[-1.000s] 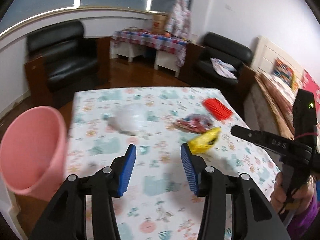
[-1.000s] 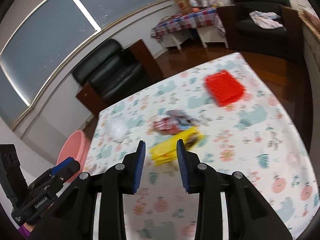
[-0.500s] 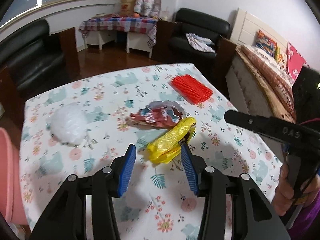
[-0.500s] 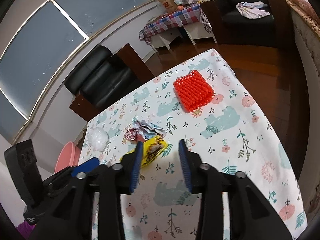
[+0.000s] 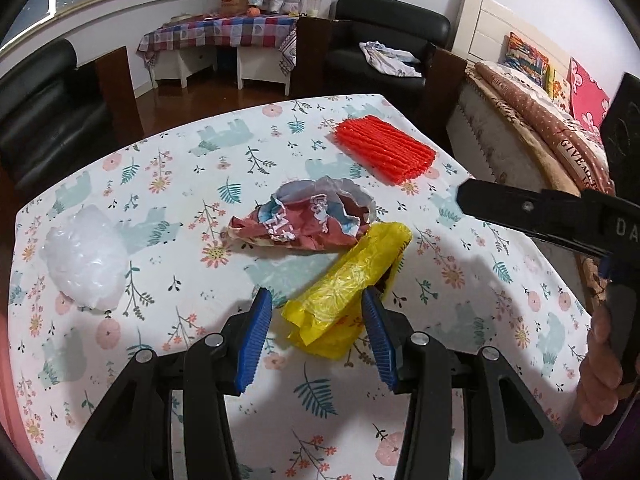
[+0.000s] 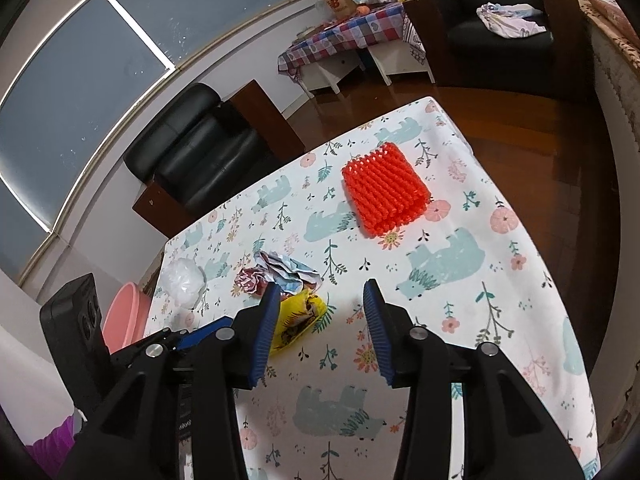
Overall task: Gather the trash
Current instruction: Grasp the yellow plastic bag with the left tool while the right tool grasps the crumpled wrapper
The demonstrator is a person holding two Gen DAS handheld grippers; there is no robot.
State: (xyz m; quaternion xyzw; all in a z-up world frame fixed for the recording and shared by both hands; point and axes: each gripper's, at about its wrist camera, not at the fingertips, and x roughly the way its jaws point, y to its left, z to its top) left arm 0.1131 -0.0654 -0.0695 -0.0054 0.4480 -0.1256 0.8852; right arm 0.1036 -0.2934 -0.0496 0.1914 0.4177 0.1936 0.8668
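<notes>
A yellow plastic wrapper (image 5: pixel 347 285) lies on the floral tablecloth (image 5: pixel 168 184). My left gripper (image 5: pixel 316 336) is open, its blue pads on either side of the wrapper's near end. A crumpled red and white paper (image 5: pixel 304 220) lies just beyond it. A white plastic wad (image 5: pixel 82 256) lies at the left, an orange foam net (image 5: pixel 384 152) at the far right. My right gripper (image 6: pixel 320 332) is open above the table, the yellow wrapper (image 6: pixel 296 320) beside its left pad. The pink bin (image 6: pixel 124 316) stands past the table's left edge.
Black armchairs (image 5: pixel 44 104) stand behind the table on a wooden floor. A bed (image 5: pixel 532 112) runs along the right side. A low table with a checked cloth (image 5: pixel 224 36) stands at the back wall. The right gripper's body (image 5: pixel 560 216) shows at the left wrist view's right edge.
My left gripper swung right from the pink bin and came down around the yellow wrapper. My right gripper pulled back and rose, so the table looks farther away.
</notes>
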